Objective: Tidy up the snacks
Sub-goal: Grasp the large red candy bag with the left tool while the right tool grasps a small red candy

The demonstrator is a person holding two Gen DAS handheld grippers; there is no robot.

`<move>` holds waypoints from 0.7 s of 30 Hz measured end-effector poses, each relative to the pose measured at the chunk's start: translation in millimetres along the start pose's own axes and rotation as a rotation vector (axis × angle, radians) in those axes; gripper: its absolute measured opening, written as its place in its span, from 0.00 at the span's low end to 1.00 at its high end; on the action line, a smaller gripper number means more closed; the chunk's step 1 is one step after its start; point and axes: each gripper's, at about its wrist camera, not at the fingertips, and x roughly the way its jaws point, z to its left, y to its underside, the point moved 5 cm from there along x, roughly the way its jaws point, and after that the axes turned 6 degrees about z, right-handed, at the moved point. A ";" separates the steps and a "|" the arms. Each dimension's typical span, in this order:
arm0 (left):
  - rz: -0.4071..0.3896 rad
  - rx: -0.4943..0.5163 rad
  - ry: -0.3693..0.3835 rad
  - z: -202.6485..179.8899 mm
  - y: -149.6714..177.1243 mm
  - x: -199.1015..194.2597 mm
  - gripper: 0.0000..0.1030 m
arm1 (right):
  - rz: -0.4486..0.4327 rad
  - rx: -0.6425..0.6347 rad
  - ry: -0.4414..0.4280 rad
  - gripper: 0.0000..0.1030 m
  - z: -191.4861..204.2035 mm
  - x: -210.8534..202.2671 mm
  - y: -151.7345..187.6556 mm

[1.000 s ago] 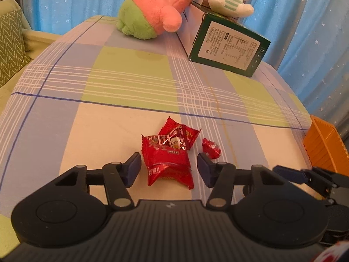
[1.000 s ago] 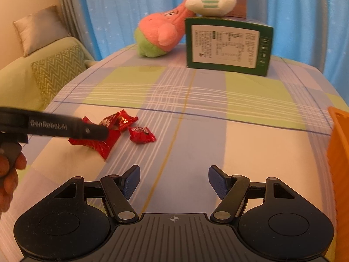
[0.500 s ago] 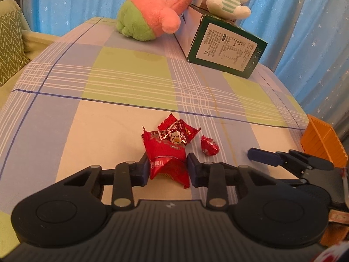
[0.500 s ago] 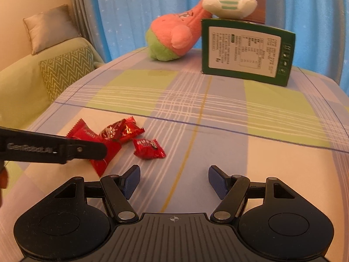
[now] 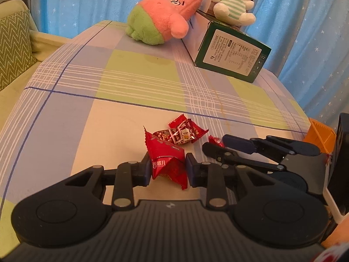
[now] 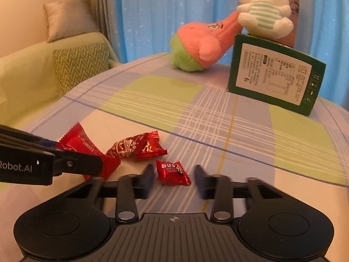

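So the left gripper [image 5: 168, 167] had its fingers pinched in on the big red snack packet [image 5: 166, 159], pads pressed flat against both crinkly sides, and the packet looked scrunched in the middle from the squeeze. I couldn't tell if it had left the plaid tablecloth [image 5: 122, 83]. The right gripper [image 6: 173, 180] was spread partway open around the small red candy [image 6: 172, 173], one finger on each side, neither touching it. That candy sat just right of the big packet, with a twisted foil wrapper pile [image 6: 136, 146] just behind them both.

If I were doing this step, I'd close on the small candy slowly and low, because it looked like a puffy pillow pack in slick film that could squirt out sideways. For the big packet, I'd lift straight up so its loose serrated end doesn't drag the foil pile along.

The orange basket [image 5: 320, 134] showed ribbed hard plastic walls, well to the right of the big packet; probably where everything goes. Far behind the packet were a glossy green box [image 6: 274, 80] and soft plush toys [image 6: 200, 45].
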 end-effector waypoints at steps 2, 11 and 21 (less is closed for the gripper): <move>0.000 0.004 0.003 -1.5 0.0 -0.1 0.27 | -0.002 0.001 0.013 0.24 -0.6 -1.9 0.6; -0.007 0.030 0.005 -9.4 -0.1 -2.1 0.27 | -0.010 0.086 0.067 0.22 -13.2 -29.1 10.1; -0.018 0.085 0.012 -24.0 -0.4 -21.2 0.27 | 0.035 0.168 0.111 0.22 -23.7 -65.0 22.2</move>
